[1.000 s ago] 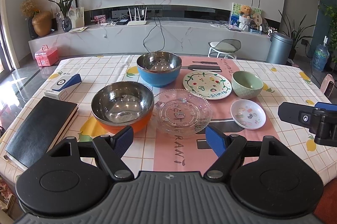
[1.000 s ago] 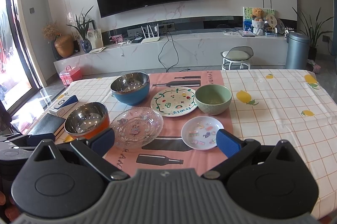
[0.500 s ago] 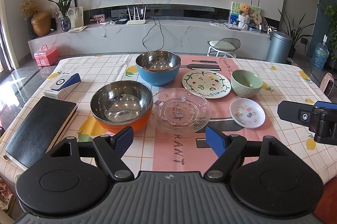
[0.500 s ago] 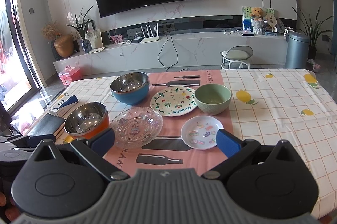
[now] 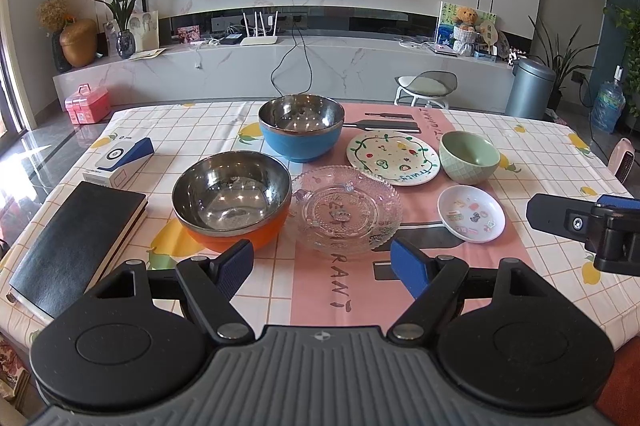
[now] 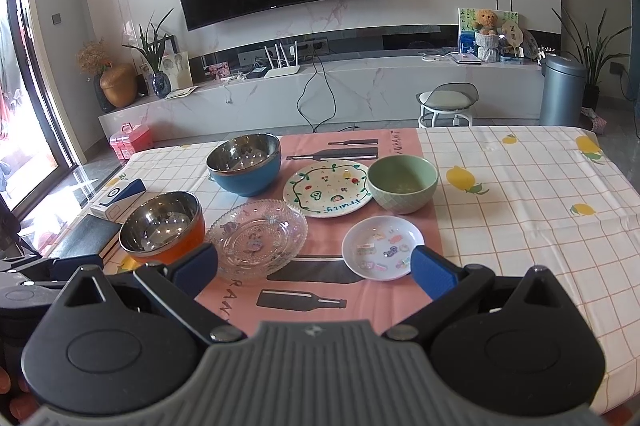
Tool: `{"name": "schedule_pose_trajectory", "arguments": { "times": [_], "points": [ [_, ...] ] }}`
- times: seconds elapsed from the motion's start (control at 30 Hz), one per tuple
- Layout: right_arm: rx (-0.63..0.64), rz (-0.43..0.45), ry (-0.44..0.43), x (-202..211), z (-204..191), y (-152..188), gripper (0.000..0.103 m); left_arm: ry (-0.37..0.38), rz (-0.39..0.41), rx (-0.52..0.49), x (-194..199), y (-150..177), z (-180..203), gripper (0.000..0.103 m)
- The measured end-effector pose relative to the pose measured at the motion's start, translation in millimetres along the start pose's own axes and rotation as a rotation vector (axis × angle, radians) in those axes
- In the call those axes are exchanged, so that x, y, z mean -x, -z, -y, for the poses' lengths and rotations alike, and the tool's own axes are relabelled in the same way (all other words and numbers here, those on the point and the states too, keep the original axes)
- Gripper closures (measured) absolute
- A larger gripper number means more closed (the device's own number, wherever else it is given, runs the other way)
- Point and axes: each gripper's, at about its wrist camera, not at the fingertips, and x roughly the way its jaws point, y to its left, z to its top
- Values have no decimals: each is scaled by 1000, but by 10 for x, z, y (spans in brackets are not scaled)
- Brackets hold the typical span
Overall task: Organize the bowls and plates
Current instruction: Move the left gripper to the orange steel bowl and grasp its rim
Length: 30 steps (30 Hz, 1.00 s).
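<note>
Both the left tool (image 5: 322, 262) and the right tool (image 6: 314, 264) are held wide apart and empty above the tabletop (image 6: 520, 226). A glass plate (image 5: 347, 213) is seen at 12 o'clock, an orange bowl (image 5: 232, 203) at 11.

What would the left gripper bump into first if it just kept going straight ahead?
Probably the clear glass plate, which lies straight ahead of the open left gripper. The orange bowl stands just left of that line. The gripper's height over the table is unclear, so it might pass above.

Orange bowl (image 5: 231, 201) and blue bowl (image 5: 301, 130): glossy metal interiors. Clear plate (image 5: 346, 213): textured glass. Surface (image 5: 532, 153): matt printed cloth.
</note>
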Motion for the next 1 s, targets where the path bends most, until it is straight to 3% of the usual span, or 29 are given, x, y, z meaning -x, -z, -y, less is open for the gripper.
{"name": "schedule_pose_trajectory", "arguments": {
  "times": [0.17, 0.33, 0.5, 0.53, 0.7, 0.9, 1.0],
  "points": [
    [0, -25, -23, -84, -56, -14, 3, -5, 5, 10, -16, 20, -61, 13],
    [26, -59, -62, -257, -221, -72, 3, -14, 29, 49, -24, -69, -376, 25],
    [55, -87, -107, -502, -456, -156, 3, 11, -10, 137, -102, -218, -777, 41],
    [61, -92, -116, -550, -501, -169, 3, 13, -17, 156, -125, -246, -851, 41],
    [74, -135, -157, -889, -738, -230, 24, -6, -15, 227, -277, -361, -1193, 42],
    [45, -176, -136, -1301, -954, -273, 25, -77, -23, 287, -503, -444, -1483, 42],
    [27, -211, -130, -1537, -1038, -292, 25, -72, -58, 339, -661, -464, -1629, 41]
  ]
}}
